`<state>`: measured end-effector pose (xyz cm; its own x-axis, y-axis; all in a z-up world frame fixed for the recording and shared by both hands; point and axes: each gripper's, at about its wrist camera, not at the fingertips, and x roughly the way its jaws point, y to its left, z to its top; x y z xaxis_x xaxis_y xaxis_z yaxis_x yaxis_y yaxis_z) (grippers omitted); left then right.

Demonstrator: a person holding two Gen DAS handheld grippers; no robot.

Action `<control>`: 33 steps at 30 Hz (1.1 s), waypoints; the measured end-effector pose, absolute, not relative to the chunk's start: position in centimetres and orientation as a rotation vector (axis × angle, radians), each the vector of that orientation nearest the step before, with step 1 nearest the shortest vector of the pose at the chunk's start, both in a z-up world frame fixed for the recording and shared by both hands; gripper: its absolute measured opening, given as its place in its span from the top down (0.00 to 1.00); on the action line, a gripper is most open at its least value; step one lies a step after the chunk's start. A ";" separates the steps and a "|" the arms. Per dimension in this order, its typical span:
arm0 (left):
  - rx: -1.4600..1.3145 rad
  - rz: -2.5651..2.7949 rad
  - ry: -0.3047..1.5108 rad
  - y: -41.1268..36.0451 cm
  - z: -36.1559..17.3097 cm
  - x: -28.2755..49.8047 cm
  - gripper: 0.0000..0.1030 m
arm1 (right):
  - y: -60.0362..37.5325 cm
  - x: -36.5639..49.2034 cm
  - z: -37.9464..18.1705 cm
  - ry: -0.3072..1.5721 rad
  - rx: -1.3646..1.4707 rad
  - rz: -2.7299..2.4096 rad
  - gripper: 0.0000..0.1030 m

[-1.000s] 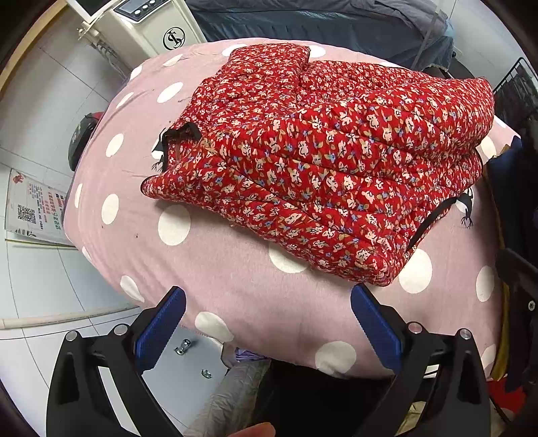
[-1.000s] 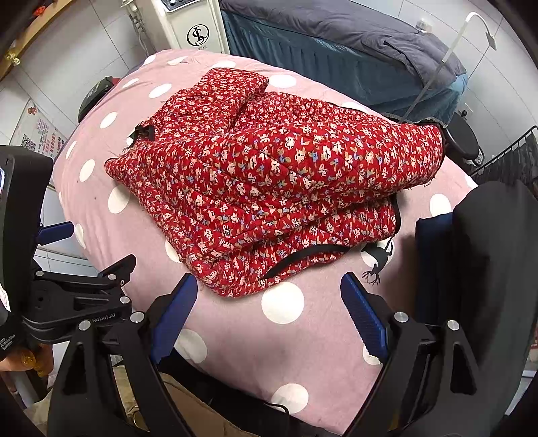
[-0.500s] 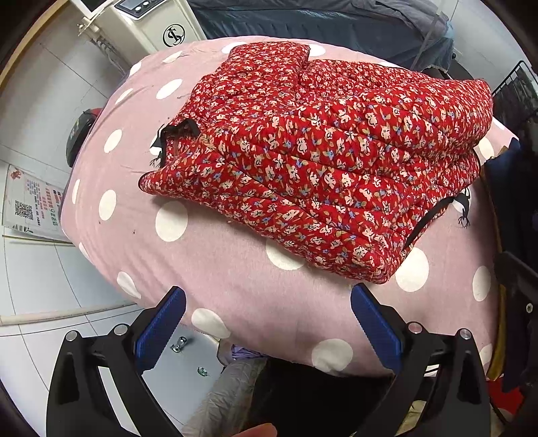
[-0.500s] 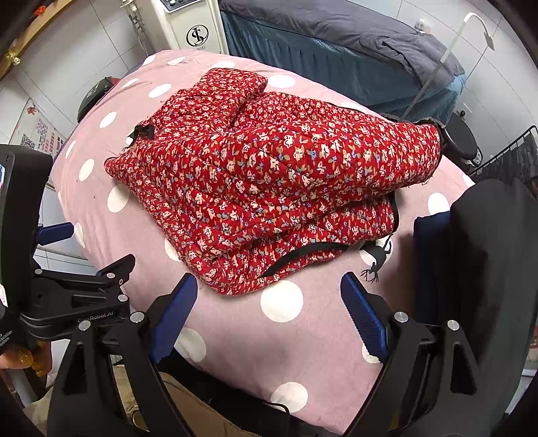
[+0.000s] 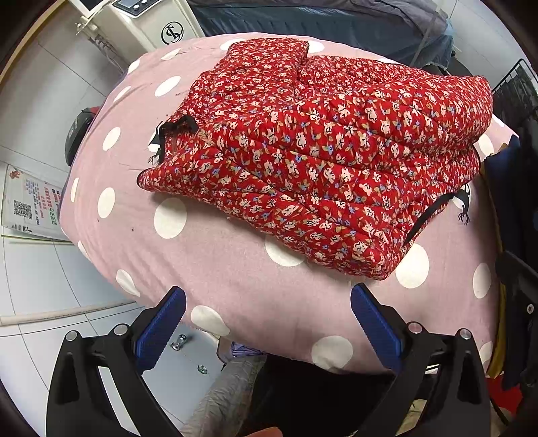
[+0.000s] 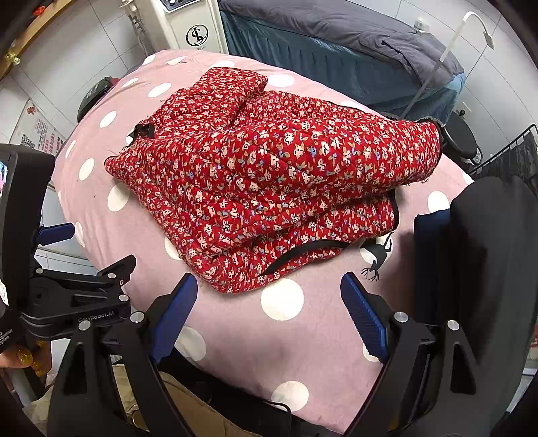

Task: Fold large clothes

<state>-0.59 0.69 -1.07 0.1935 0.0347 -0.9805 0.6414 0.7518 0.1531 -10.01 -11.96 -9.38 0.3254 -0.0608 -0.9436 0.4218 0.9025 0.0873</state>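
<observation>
The red floral quilted garment (image 5: 319, 161) lies folded into a thick stack on the pink polka-dot cover (image 5: 235, 279), its layered edges facing the cameras and a black trim strip (image 6: 302, 253) showing along the lower near corner. Compared with a second ago the garment keeps the same folds and the same place on the cover; what differs is the framing. In the left wrist view the bundle now sits a little higher and farther from the fingers, with more bare pink cloth between its near corner and the left gripper (image 5: 265, 322), so that gripper has drawn back slightly. Its blue-padded fingers (image 5: 161, 329) stand wide apart with nothing between them, clear of the fabric. In the right wrist view the change is slighter: the right gripper (image 6: 265, 312) hangs near the garment's lower corner much as before, its jaws likewise spread and empty, the blue pads (image 6: 363, 316) over the dotted cover rather than on the red cloth. The left gripper's body shows at the left edge of that view, held by a hand (image 6: 23, 356) with glittered nails. A white machine (image 6: 191, 27) stands beyond the far end of the cover, and a dark bundle (image 6: 487, 269), possibly more clothing, fills the right side, though the lens distortion there makes it hard to say.
</observation>
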 end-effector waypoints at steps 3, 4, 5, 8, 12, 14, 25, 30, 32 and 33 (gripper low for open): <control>0.624 -0.469 1.327 0.7 -1.1 -0.6 0.06 | -11.9 -10.1 -9.5 1.205 0.344 -0.324 0.16; 0.624 -0.469 1.329 0.7 -1.1 -0.6 0.06 | -11.9 -10.1 -9.5 1.205 0.344 -0.323 0.16; 0.624 -0.470 1.330 0.7 -1.2 -0.7 0.06 | -11.9 -10.1 -9.5 1.205 0.343 -0.324 0.16; 0.627 -0.470 1.333 0.7 -1.2 -0.6 0.06 | -11.9 -10.1 -9.5 1.206 0.344 -0.324 0.16; 0.628 -0.468 1.336 0.6 -1.2 -0.6 0.06 | -11.9 -10.1 -9.5 1.205 0.343 -0.324 0.16; 0.628 -0.469 1.337 0.6 -1.2 -0.6 0.06 | -11.9 -10.0 -9.5 1.205 0.344 -0.324 0.16; 0.616 -0.477 1.352 0.5 -1.3 -0.6 0.06 | -12.0 -10.0 -9.6 1.210 0.344 -0.325 0.16; 0.611 -0.476 1.361 0.5 -1.5 -0.4 0.06 | -12.0 -9.8 -9.6 1.216 0.341 -0.323 0.16; 0.608 -0.473 1.364 0.5 -1.5 -0.3 0.06 | -12.0 -9.7 -9.7 1.218 0.338 -0.322 0.16; 0.606 -0.473 1.366 0.5 -1.6 -0.2 0.06 | -12.0 -9.6 -9.7 1.219 0.338 -0.321 0.16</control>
